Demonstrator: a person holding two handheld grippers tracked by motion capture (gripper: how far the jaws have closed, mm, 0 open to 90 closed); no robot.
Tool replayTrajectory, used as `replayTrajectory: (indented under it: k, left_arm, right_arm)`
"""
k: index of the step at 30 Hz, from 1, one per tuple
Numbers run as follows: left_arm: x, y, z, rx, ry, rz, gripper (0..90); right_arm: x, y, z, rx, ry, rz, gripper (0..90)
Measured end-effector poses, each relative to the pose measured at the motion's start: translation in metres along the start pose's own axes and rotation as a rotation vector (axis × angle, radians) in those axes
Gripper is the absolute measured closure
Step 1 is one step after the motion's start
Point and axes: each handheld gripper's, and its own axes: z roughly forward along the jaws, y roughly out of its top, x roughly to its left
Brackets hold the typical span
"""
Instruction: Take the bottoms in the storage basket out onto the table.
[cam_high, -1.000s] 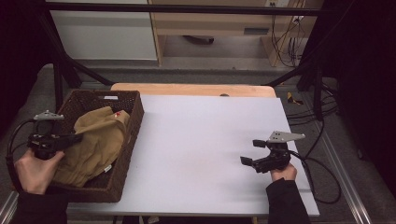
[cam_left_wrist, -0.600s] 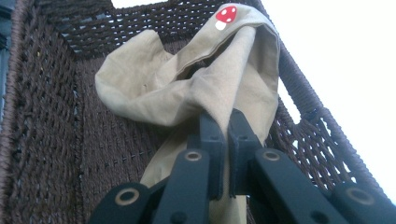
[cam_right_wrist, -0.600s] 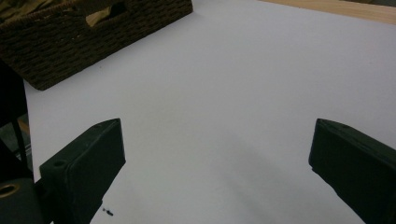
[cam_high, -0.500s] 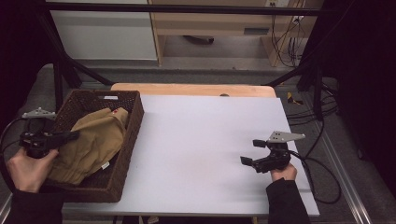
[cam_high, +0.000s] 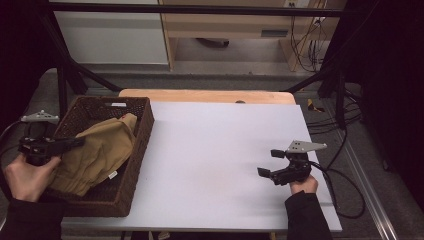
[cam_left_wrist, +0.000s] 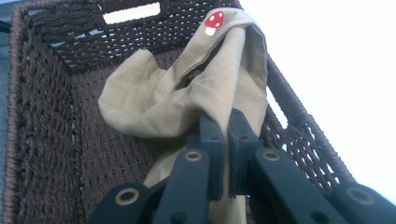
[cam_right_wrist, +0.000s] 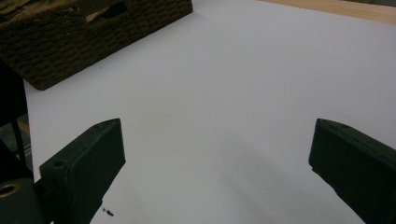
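A tan cloth (cam_high: 100, 152) with a small red mushroom print (cam_left_wrist: 214, 21) lies bunched in a dark wicker basket (cam_high: 135, 165) at the table's left. My left gripper (cam_high: 75, 142) is over the basket's left rim, and its jaws are shut on a fold of the cloth (cam_left_wrist: 187, 93), which hangs pulled up from the basket floor. My right gripper (cam_high: 270, 162) rests low at the right side of the white table (cam_high: 220, 145), jaws wide apart with nothing between them; in its own view I see bare table between the fingers (cam_right_wrist: 88, 163).
The basket (cam_right_wrist: 70, 37) stands on the table's left end. A wooden strip (cam_high: 205, 95) runs along the far edge. Cables (cam_high: 340, 170) trail off the right side. Black frame bars (cam_high: 65, 80) stand behind the basket.
My left gripper has drawn leftward, out over the basket's left rim, pulling the cloth with it. The right gripper has stayed where it was.
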Motion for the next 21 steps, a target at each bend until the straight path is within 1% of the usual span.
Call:
replayTrajectory:
  k: [6,11,21]
  left_arm:
    - [0.003,0.003,-0.003,-0.006,-0.003,0.009,86.8]
    - [0.005,0.007,-0.009,-0.019,-0.008,0.014,86.8]
    - [0.005,0.016,-0.022,-0.045,0.000,0.034,86.8]
  right_arm:
    - [0.000,0.000,0.000,0.001,-0.001,-0.001,4.2]
    - [0.000,0.000,0.000,0.002,-0.002,-0.001,4.2]
    - [0.000,0.000,0.001,0.006,-0.003,-0.001,4.3]
